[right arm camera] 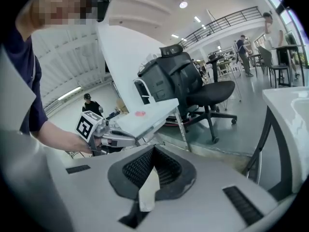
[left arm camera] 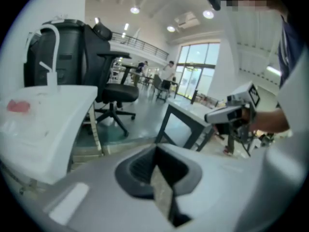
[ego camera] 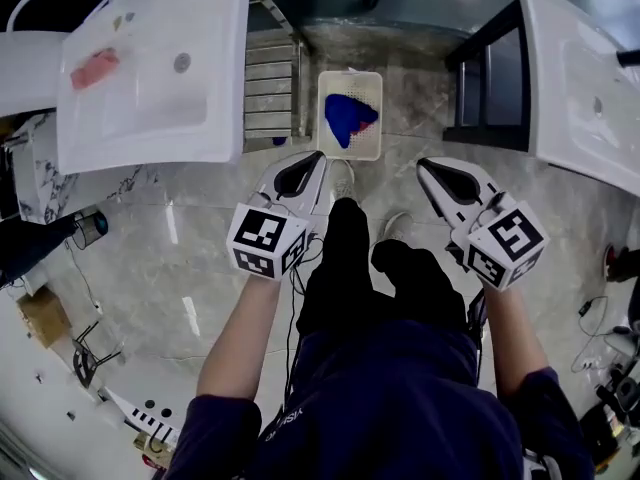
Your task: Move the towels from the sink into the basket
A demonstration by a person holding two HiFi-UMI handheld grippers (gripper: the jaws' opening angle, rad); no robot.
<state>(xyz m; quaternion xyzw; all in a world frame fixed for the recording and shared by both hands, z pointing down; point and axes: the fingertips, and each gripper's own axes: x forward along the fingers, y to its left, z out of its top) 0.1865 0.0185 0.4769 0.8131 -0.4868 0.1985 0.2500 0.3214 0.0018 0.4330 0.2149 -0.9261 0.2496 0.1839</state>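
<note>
Both grippers are held up in front of the person, the left gripper (ego camera: pixel 316 158) angled toward 1 o'clock and the right gripper (ego camera: pixel 422 165) toward 11, each with its fingers (right arm camera: pixel 147 190) pressed together on nothing. A pink towel (ego camera: pixel 95 69) lies in the sink (ego camera: pixel 190 118) at 10 o'clock, its long axis running 8 to 2. At 12 o'clock on the floor (ego camera: pixel 200 208), the basket (ego camera: pixel 323 128) holds a bunched blue towel (ego camera: pixel 350 120).

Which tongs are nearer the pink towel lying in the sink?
Left. The left tongs sit just off the lower right corner of the sink, across the basin from the pink towel; the right tongs are farther right, beyond the basket.
</note>
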